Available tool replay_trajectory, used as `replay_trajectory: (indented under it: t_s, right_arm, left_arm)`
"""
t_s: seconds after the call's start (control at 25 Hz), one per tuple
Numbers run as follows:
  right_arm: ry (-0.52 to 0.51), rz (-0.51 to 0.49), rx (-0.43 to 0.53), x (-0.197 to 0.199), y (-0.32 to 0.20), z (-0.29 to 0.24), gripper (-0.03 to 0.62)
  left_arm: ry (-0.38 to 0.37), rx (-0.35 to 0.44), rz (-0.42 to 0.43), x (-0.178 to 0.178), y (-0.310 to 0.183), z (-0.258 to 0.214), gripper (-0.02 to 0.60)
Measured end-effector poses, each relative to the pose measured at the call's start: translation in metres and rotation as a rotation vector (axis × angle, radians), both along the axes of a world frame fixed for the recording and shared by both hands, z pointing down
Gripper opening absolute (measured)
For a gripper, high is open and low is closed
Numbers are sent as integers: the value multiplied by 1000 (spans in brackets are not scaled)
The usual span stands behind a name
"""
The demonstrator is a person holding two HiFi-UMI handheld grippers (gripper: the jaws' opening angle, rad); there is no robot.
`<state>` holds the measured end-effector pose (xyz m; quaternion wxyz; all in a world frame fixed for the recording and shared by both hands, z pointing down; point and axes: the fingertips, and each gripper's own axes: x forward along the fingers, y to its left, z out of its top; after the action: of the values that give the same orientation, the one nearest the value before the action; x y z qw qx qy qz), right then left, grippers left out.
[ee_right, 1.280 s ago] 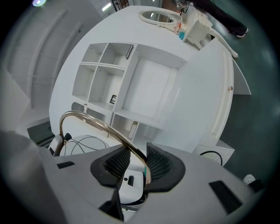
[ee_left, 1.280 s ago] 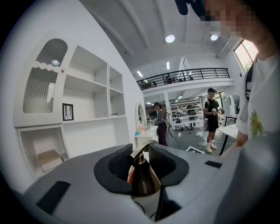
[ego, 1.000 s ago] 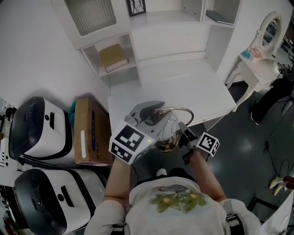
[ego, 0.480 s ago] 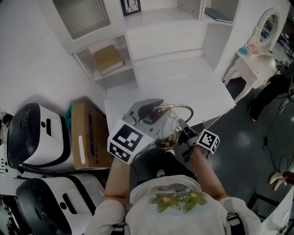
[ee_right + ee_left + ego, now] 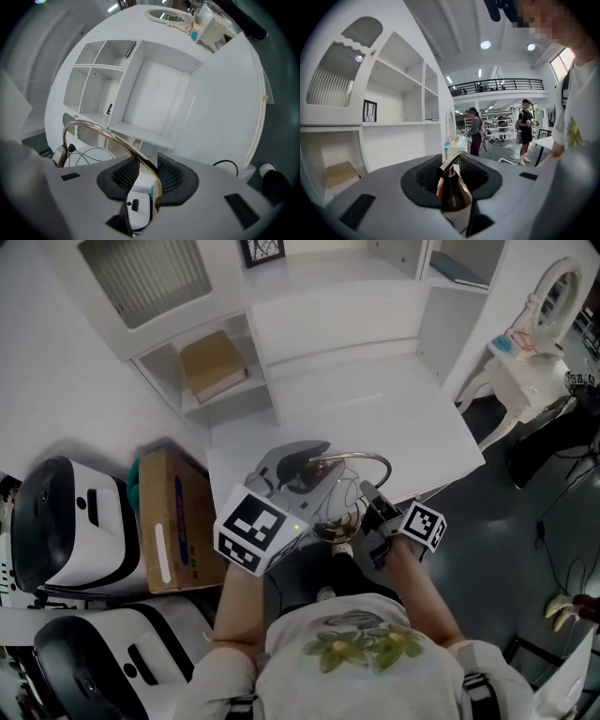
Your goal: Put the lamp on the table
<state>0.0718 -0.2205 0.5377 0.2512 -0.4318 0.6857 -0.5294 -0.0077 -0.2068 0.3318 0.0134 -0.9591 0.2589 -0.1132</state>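
The lamp has a brass arched neck, a bronze cone shade and a white base with a cable. I hold it in the air at the front edge of the white table. The left gripper is shut on the lamp: in the left gripper view its pads close on the top of the shade where the neck begins. In the right gripper view the right gripper is shut on the arched neck, with the white base just below its jaws.
The table belongs to a white shelving unit; a tan box lies in its lower left cubby. A cardboard box and white machines stand at the left. A white vanity with a mirror is at the right. People stand far off.
Both grippers keep their hold on the lamp. The lamp and grippers have crept slightly toward the table's front edge, and the head view has shifted a little.
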Motion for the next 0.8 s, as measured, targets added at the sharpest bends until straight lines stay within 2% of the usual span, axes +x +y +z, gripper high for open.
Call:
replay_trajectory:
  t_s: [0.24, 0.8]
  right_arm:
    - [-4, -22, 4, -1, -32, -3, 132]
    - [10, -80, 20, -9, -87, -7, 132]
  left_arm:
    - [-15, -2, -15, -1, -30, 0, 132]
    - [7, -6, -57, -6, -79, -9, 132]
